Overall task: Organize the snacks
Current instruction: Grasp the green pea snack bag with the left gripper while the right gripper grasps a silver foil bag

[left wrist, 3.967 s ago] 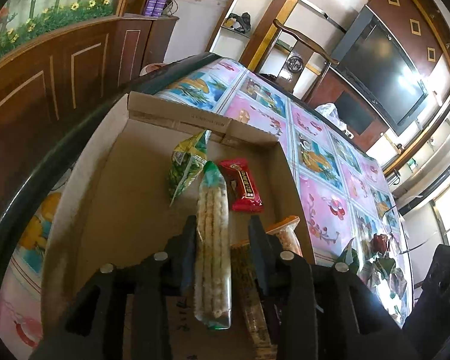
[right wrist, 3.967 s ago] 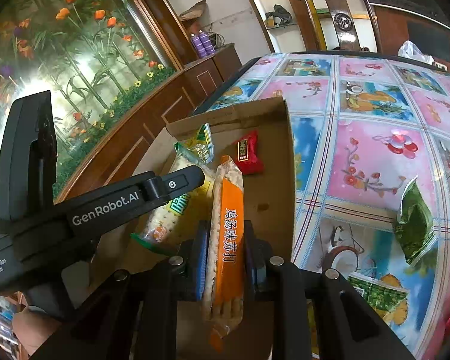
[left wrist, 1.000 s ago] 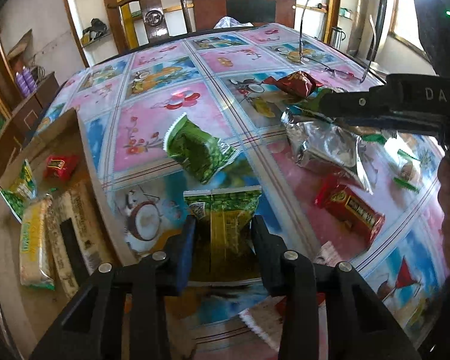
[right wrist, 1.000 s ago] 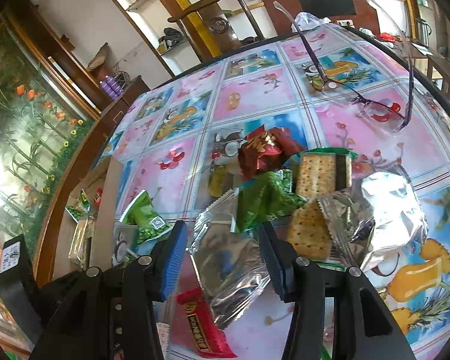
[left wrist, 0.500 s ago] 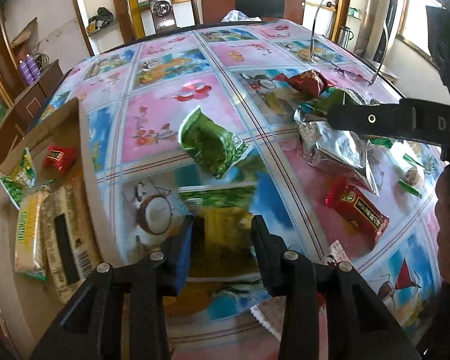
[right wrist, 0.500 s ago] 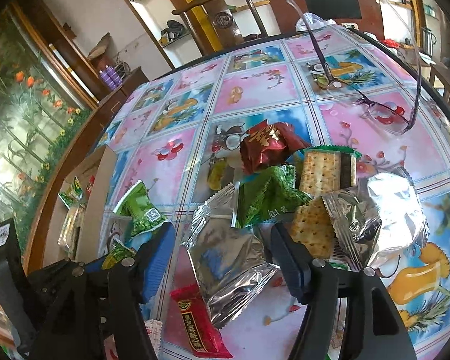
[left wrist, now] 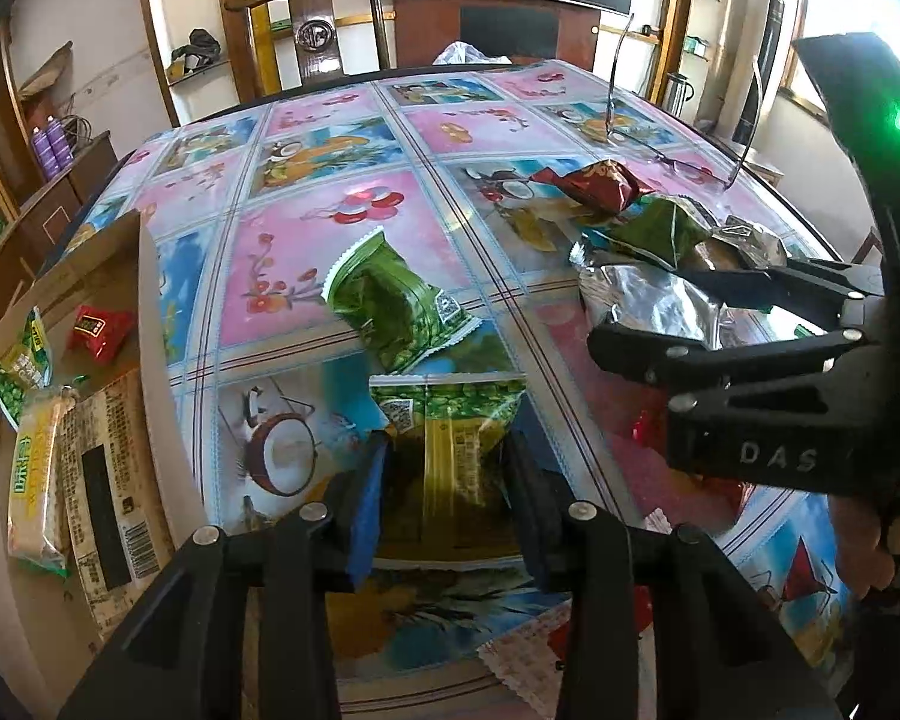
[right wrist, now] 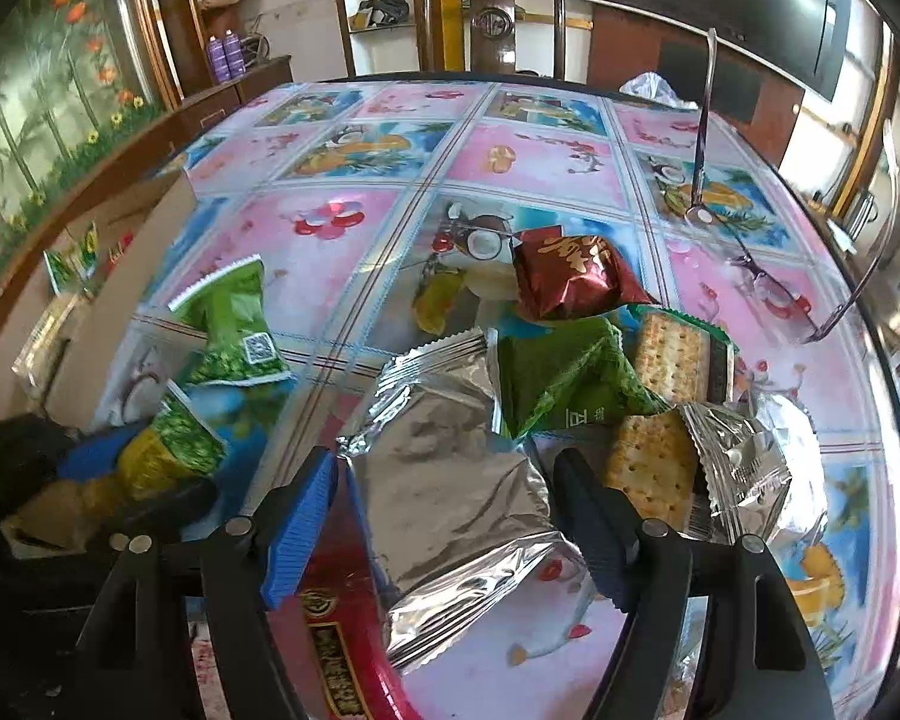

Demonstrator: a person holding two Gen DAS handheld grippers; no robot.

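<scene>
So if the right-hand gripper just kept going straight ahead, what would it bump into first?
Most likely the silver packet, which lies between the open fingers of the right gripper, not yet pinched. Its jaws have just been opening. Past it sits a green packet; depth is hard to judge.

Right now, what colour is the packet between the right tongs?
Shiny silver foil packet; the right wrist view shows it best.

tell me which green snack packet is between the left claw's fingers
The green-and-yellow packet, nearest the left claw; the all-green packet lies free farther up the table.
</scene>
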